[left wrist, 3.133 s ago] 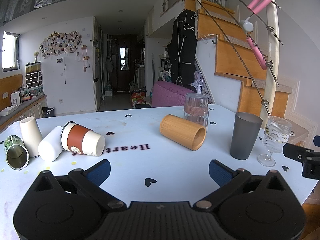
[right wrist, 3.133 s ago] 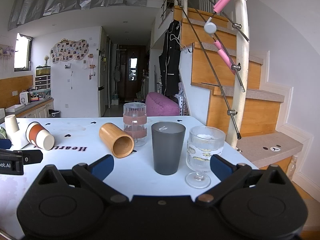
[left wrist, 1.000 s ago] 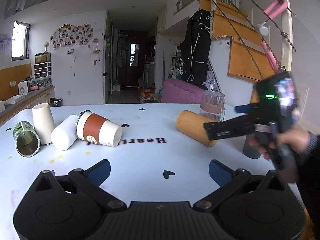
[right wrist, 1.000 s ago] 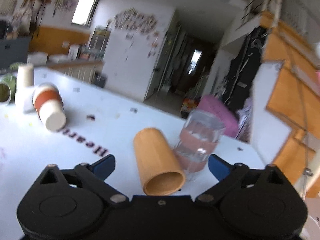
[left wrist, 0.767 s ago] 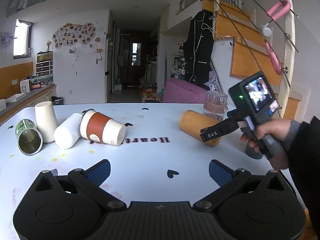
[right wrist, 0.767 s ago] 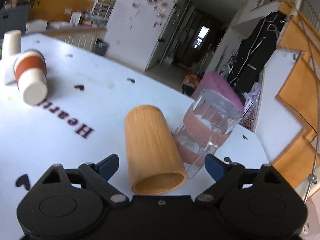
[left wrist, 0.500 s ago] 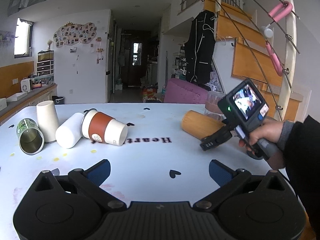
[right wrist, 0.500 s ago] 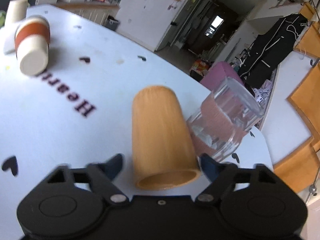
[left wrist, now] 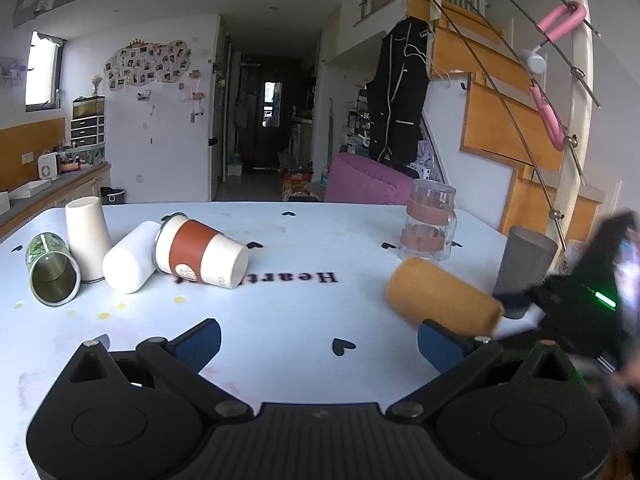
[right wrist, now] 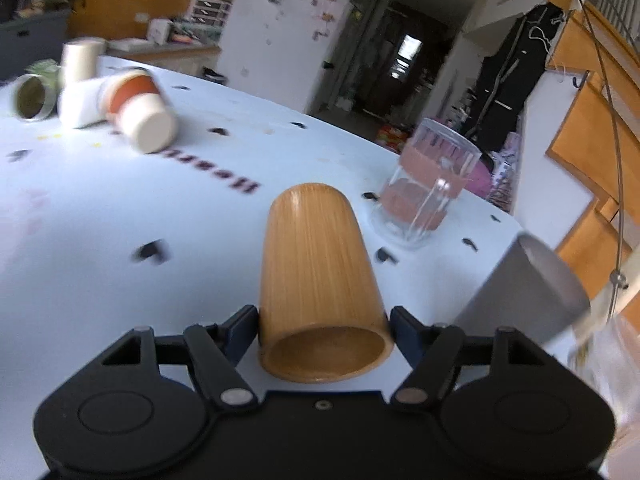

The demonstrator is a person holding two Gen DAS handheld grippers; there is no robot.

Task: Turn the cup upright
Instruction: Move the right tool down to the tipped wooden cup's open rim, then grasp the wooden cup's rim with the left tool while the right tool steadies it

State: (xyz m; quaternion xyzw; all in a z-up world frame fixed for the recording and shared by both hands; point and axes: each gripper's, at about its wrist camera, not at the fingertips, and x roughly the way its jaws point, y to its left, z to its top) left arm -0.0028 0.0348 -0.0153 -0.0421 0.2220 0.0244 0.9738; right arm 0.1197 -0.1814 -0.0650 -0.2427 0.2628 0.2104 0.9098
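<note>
Right wrist: fingers pinch bamboo cup (lying sideways); left fingers spread

White walls, a dark hallway straight ahead, wooden staircase right, pink sofa, daylight window left.

The bamboo cup lies hemmed on its right side: the glass with the brown band stands just beyond its base, the grey tumbler close by its mouth. To its left the worktop lies bare. Far left, the orange-sleeved cup, white cup, cream cup and tin crowd together.
</note>
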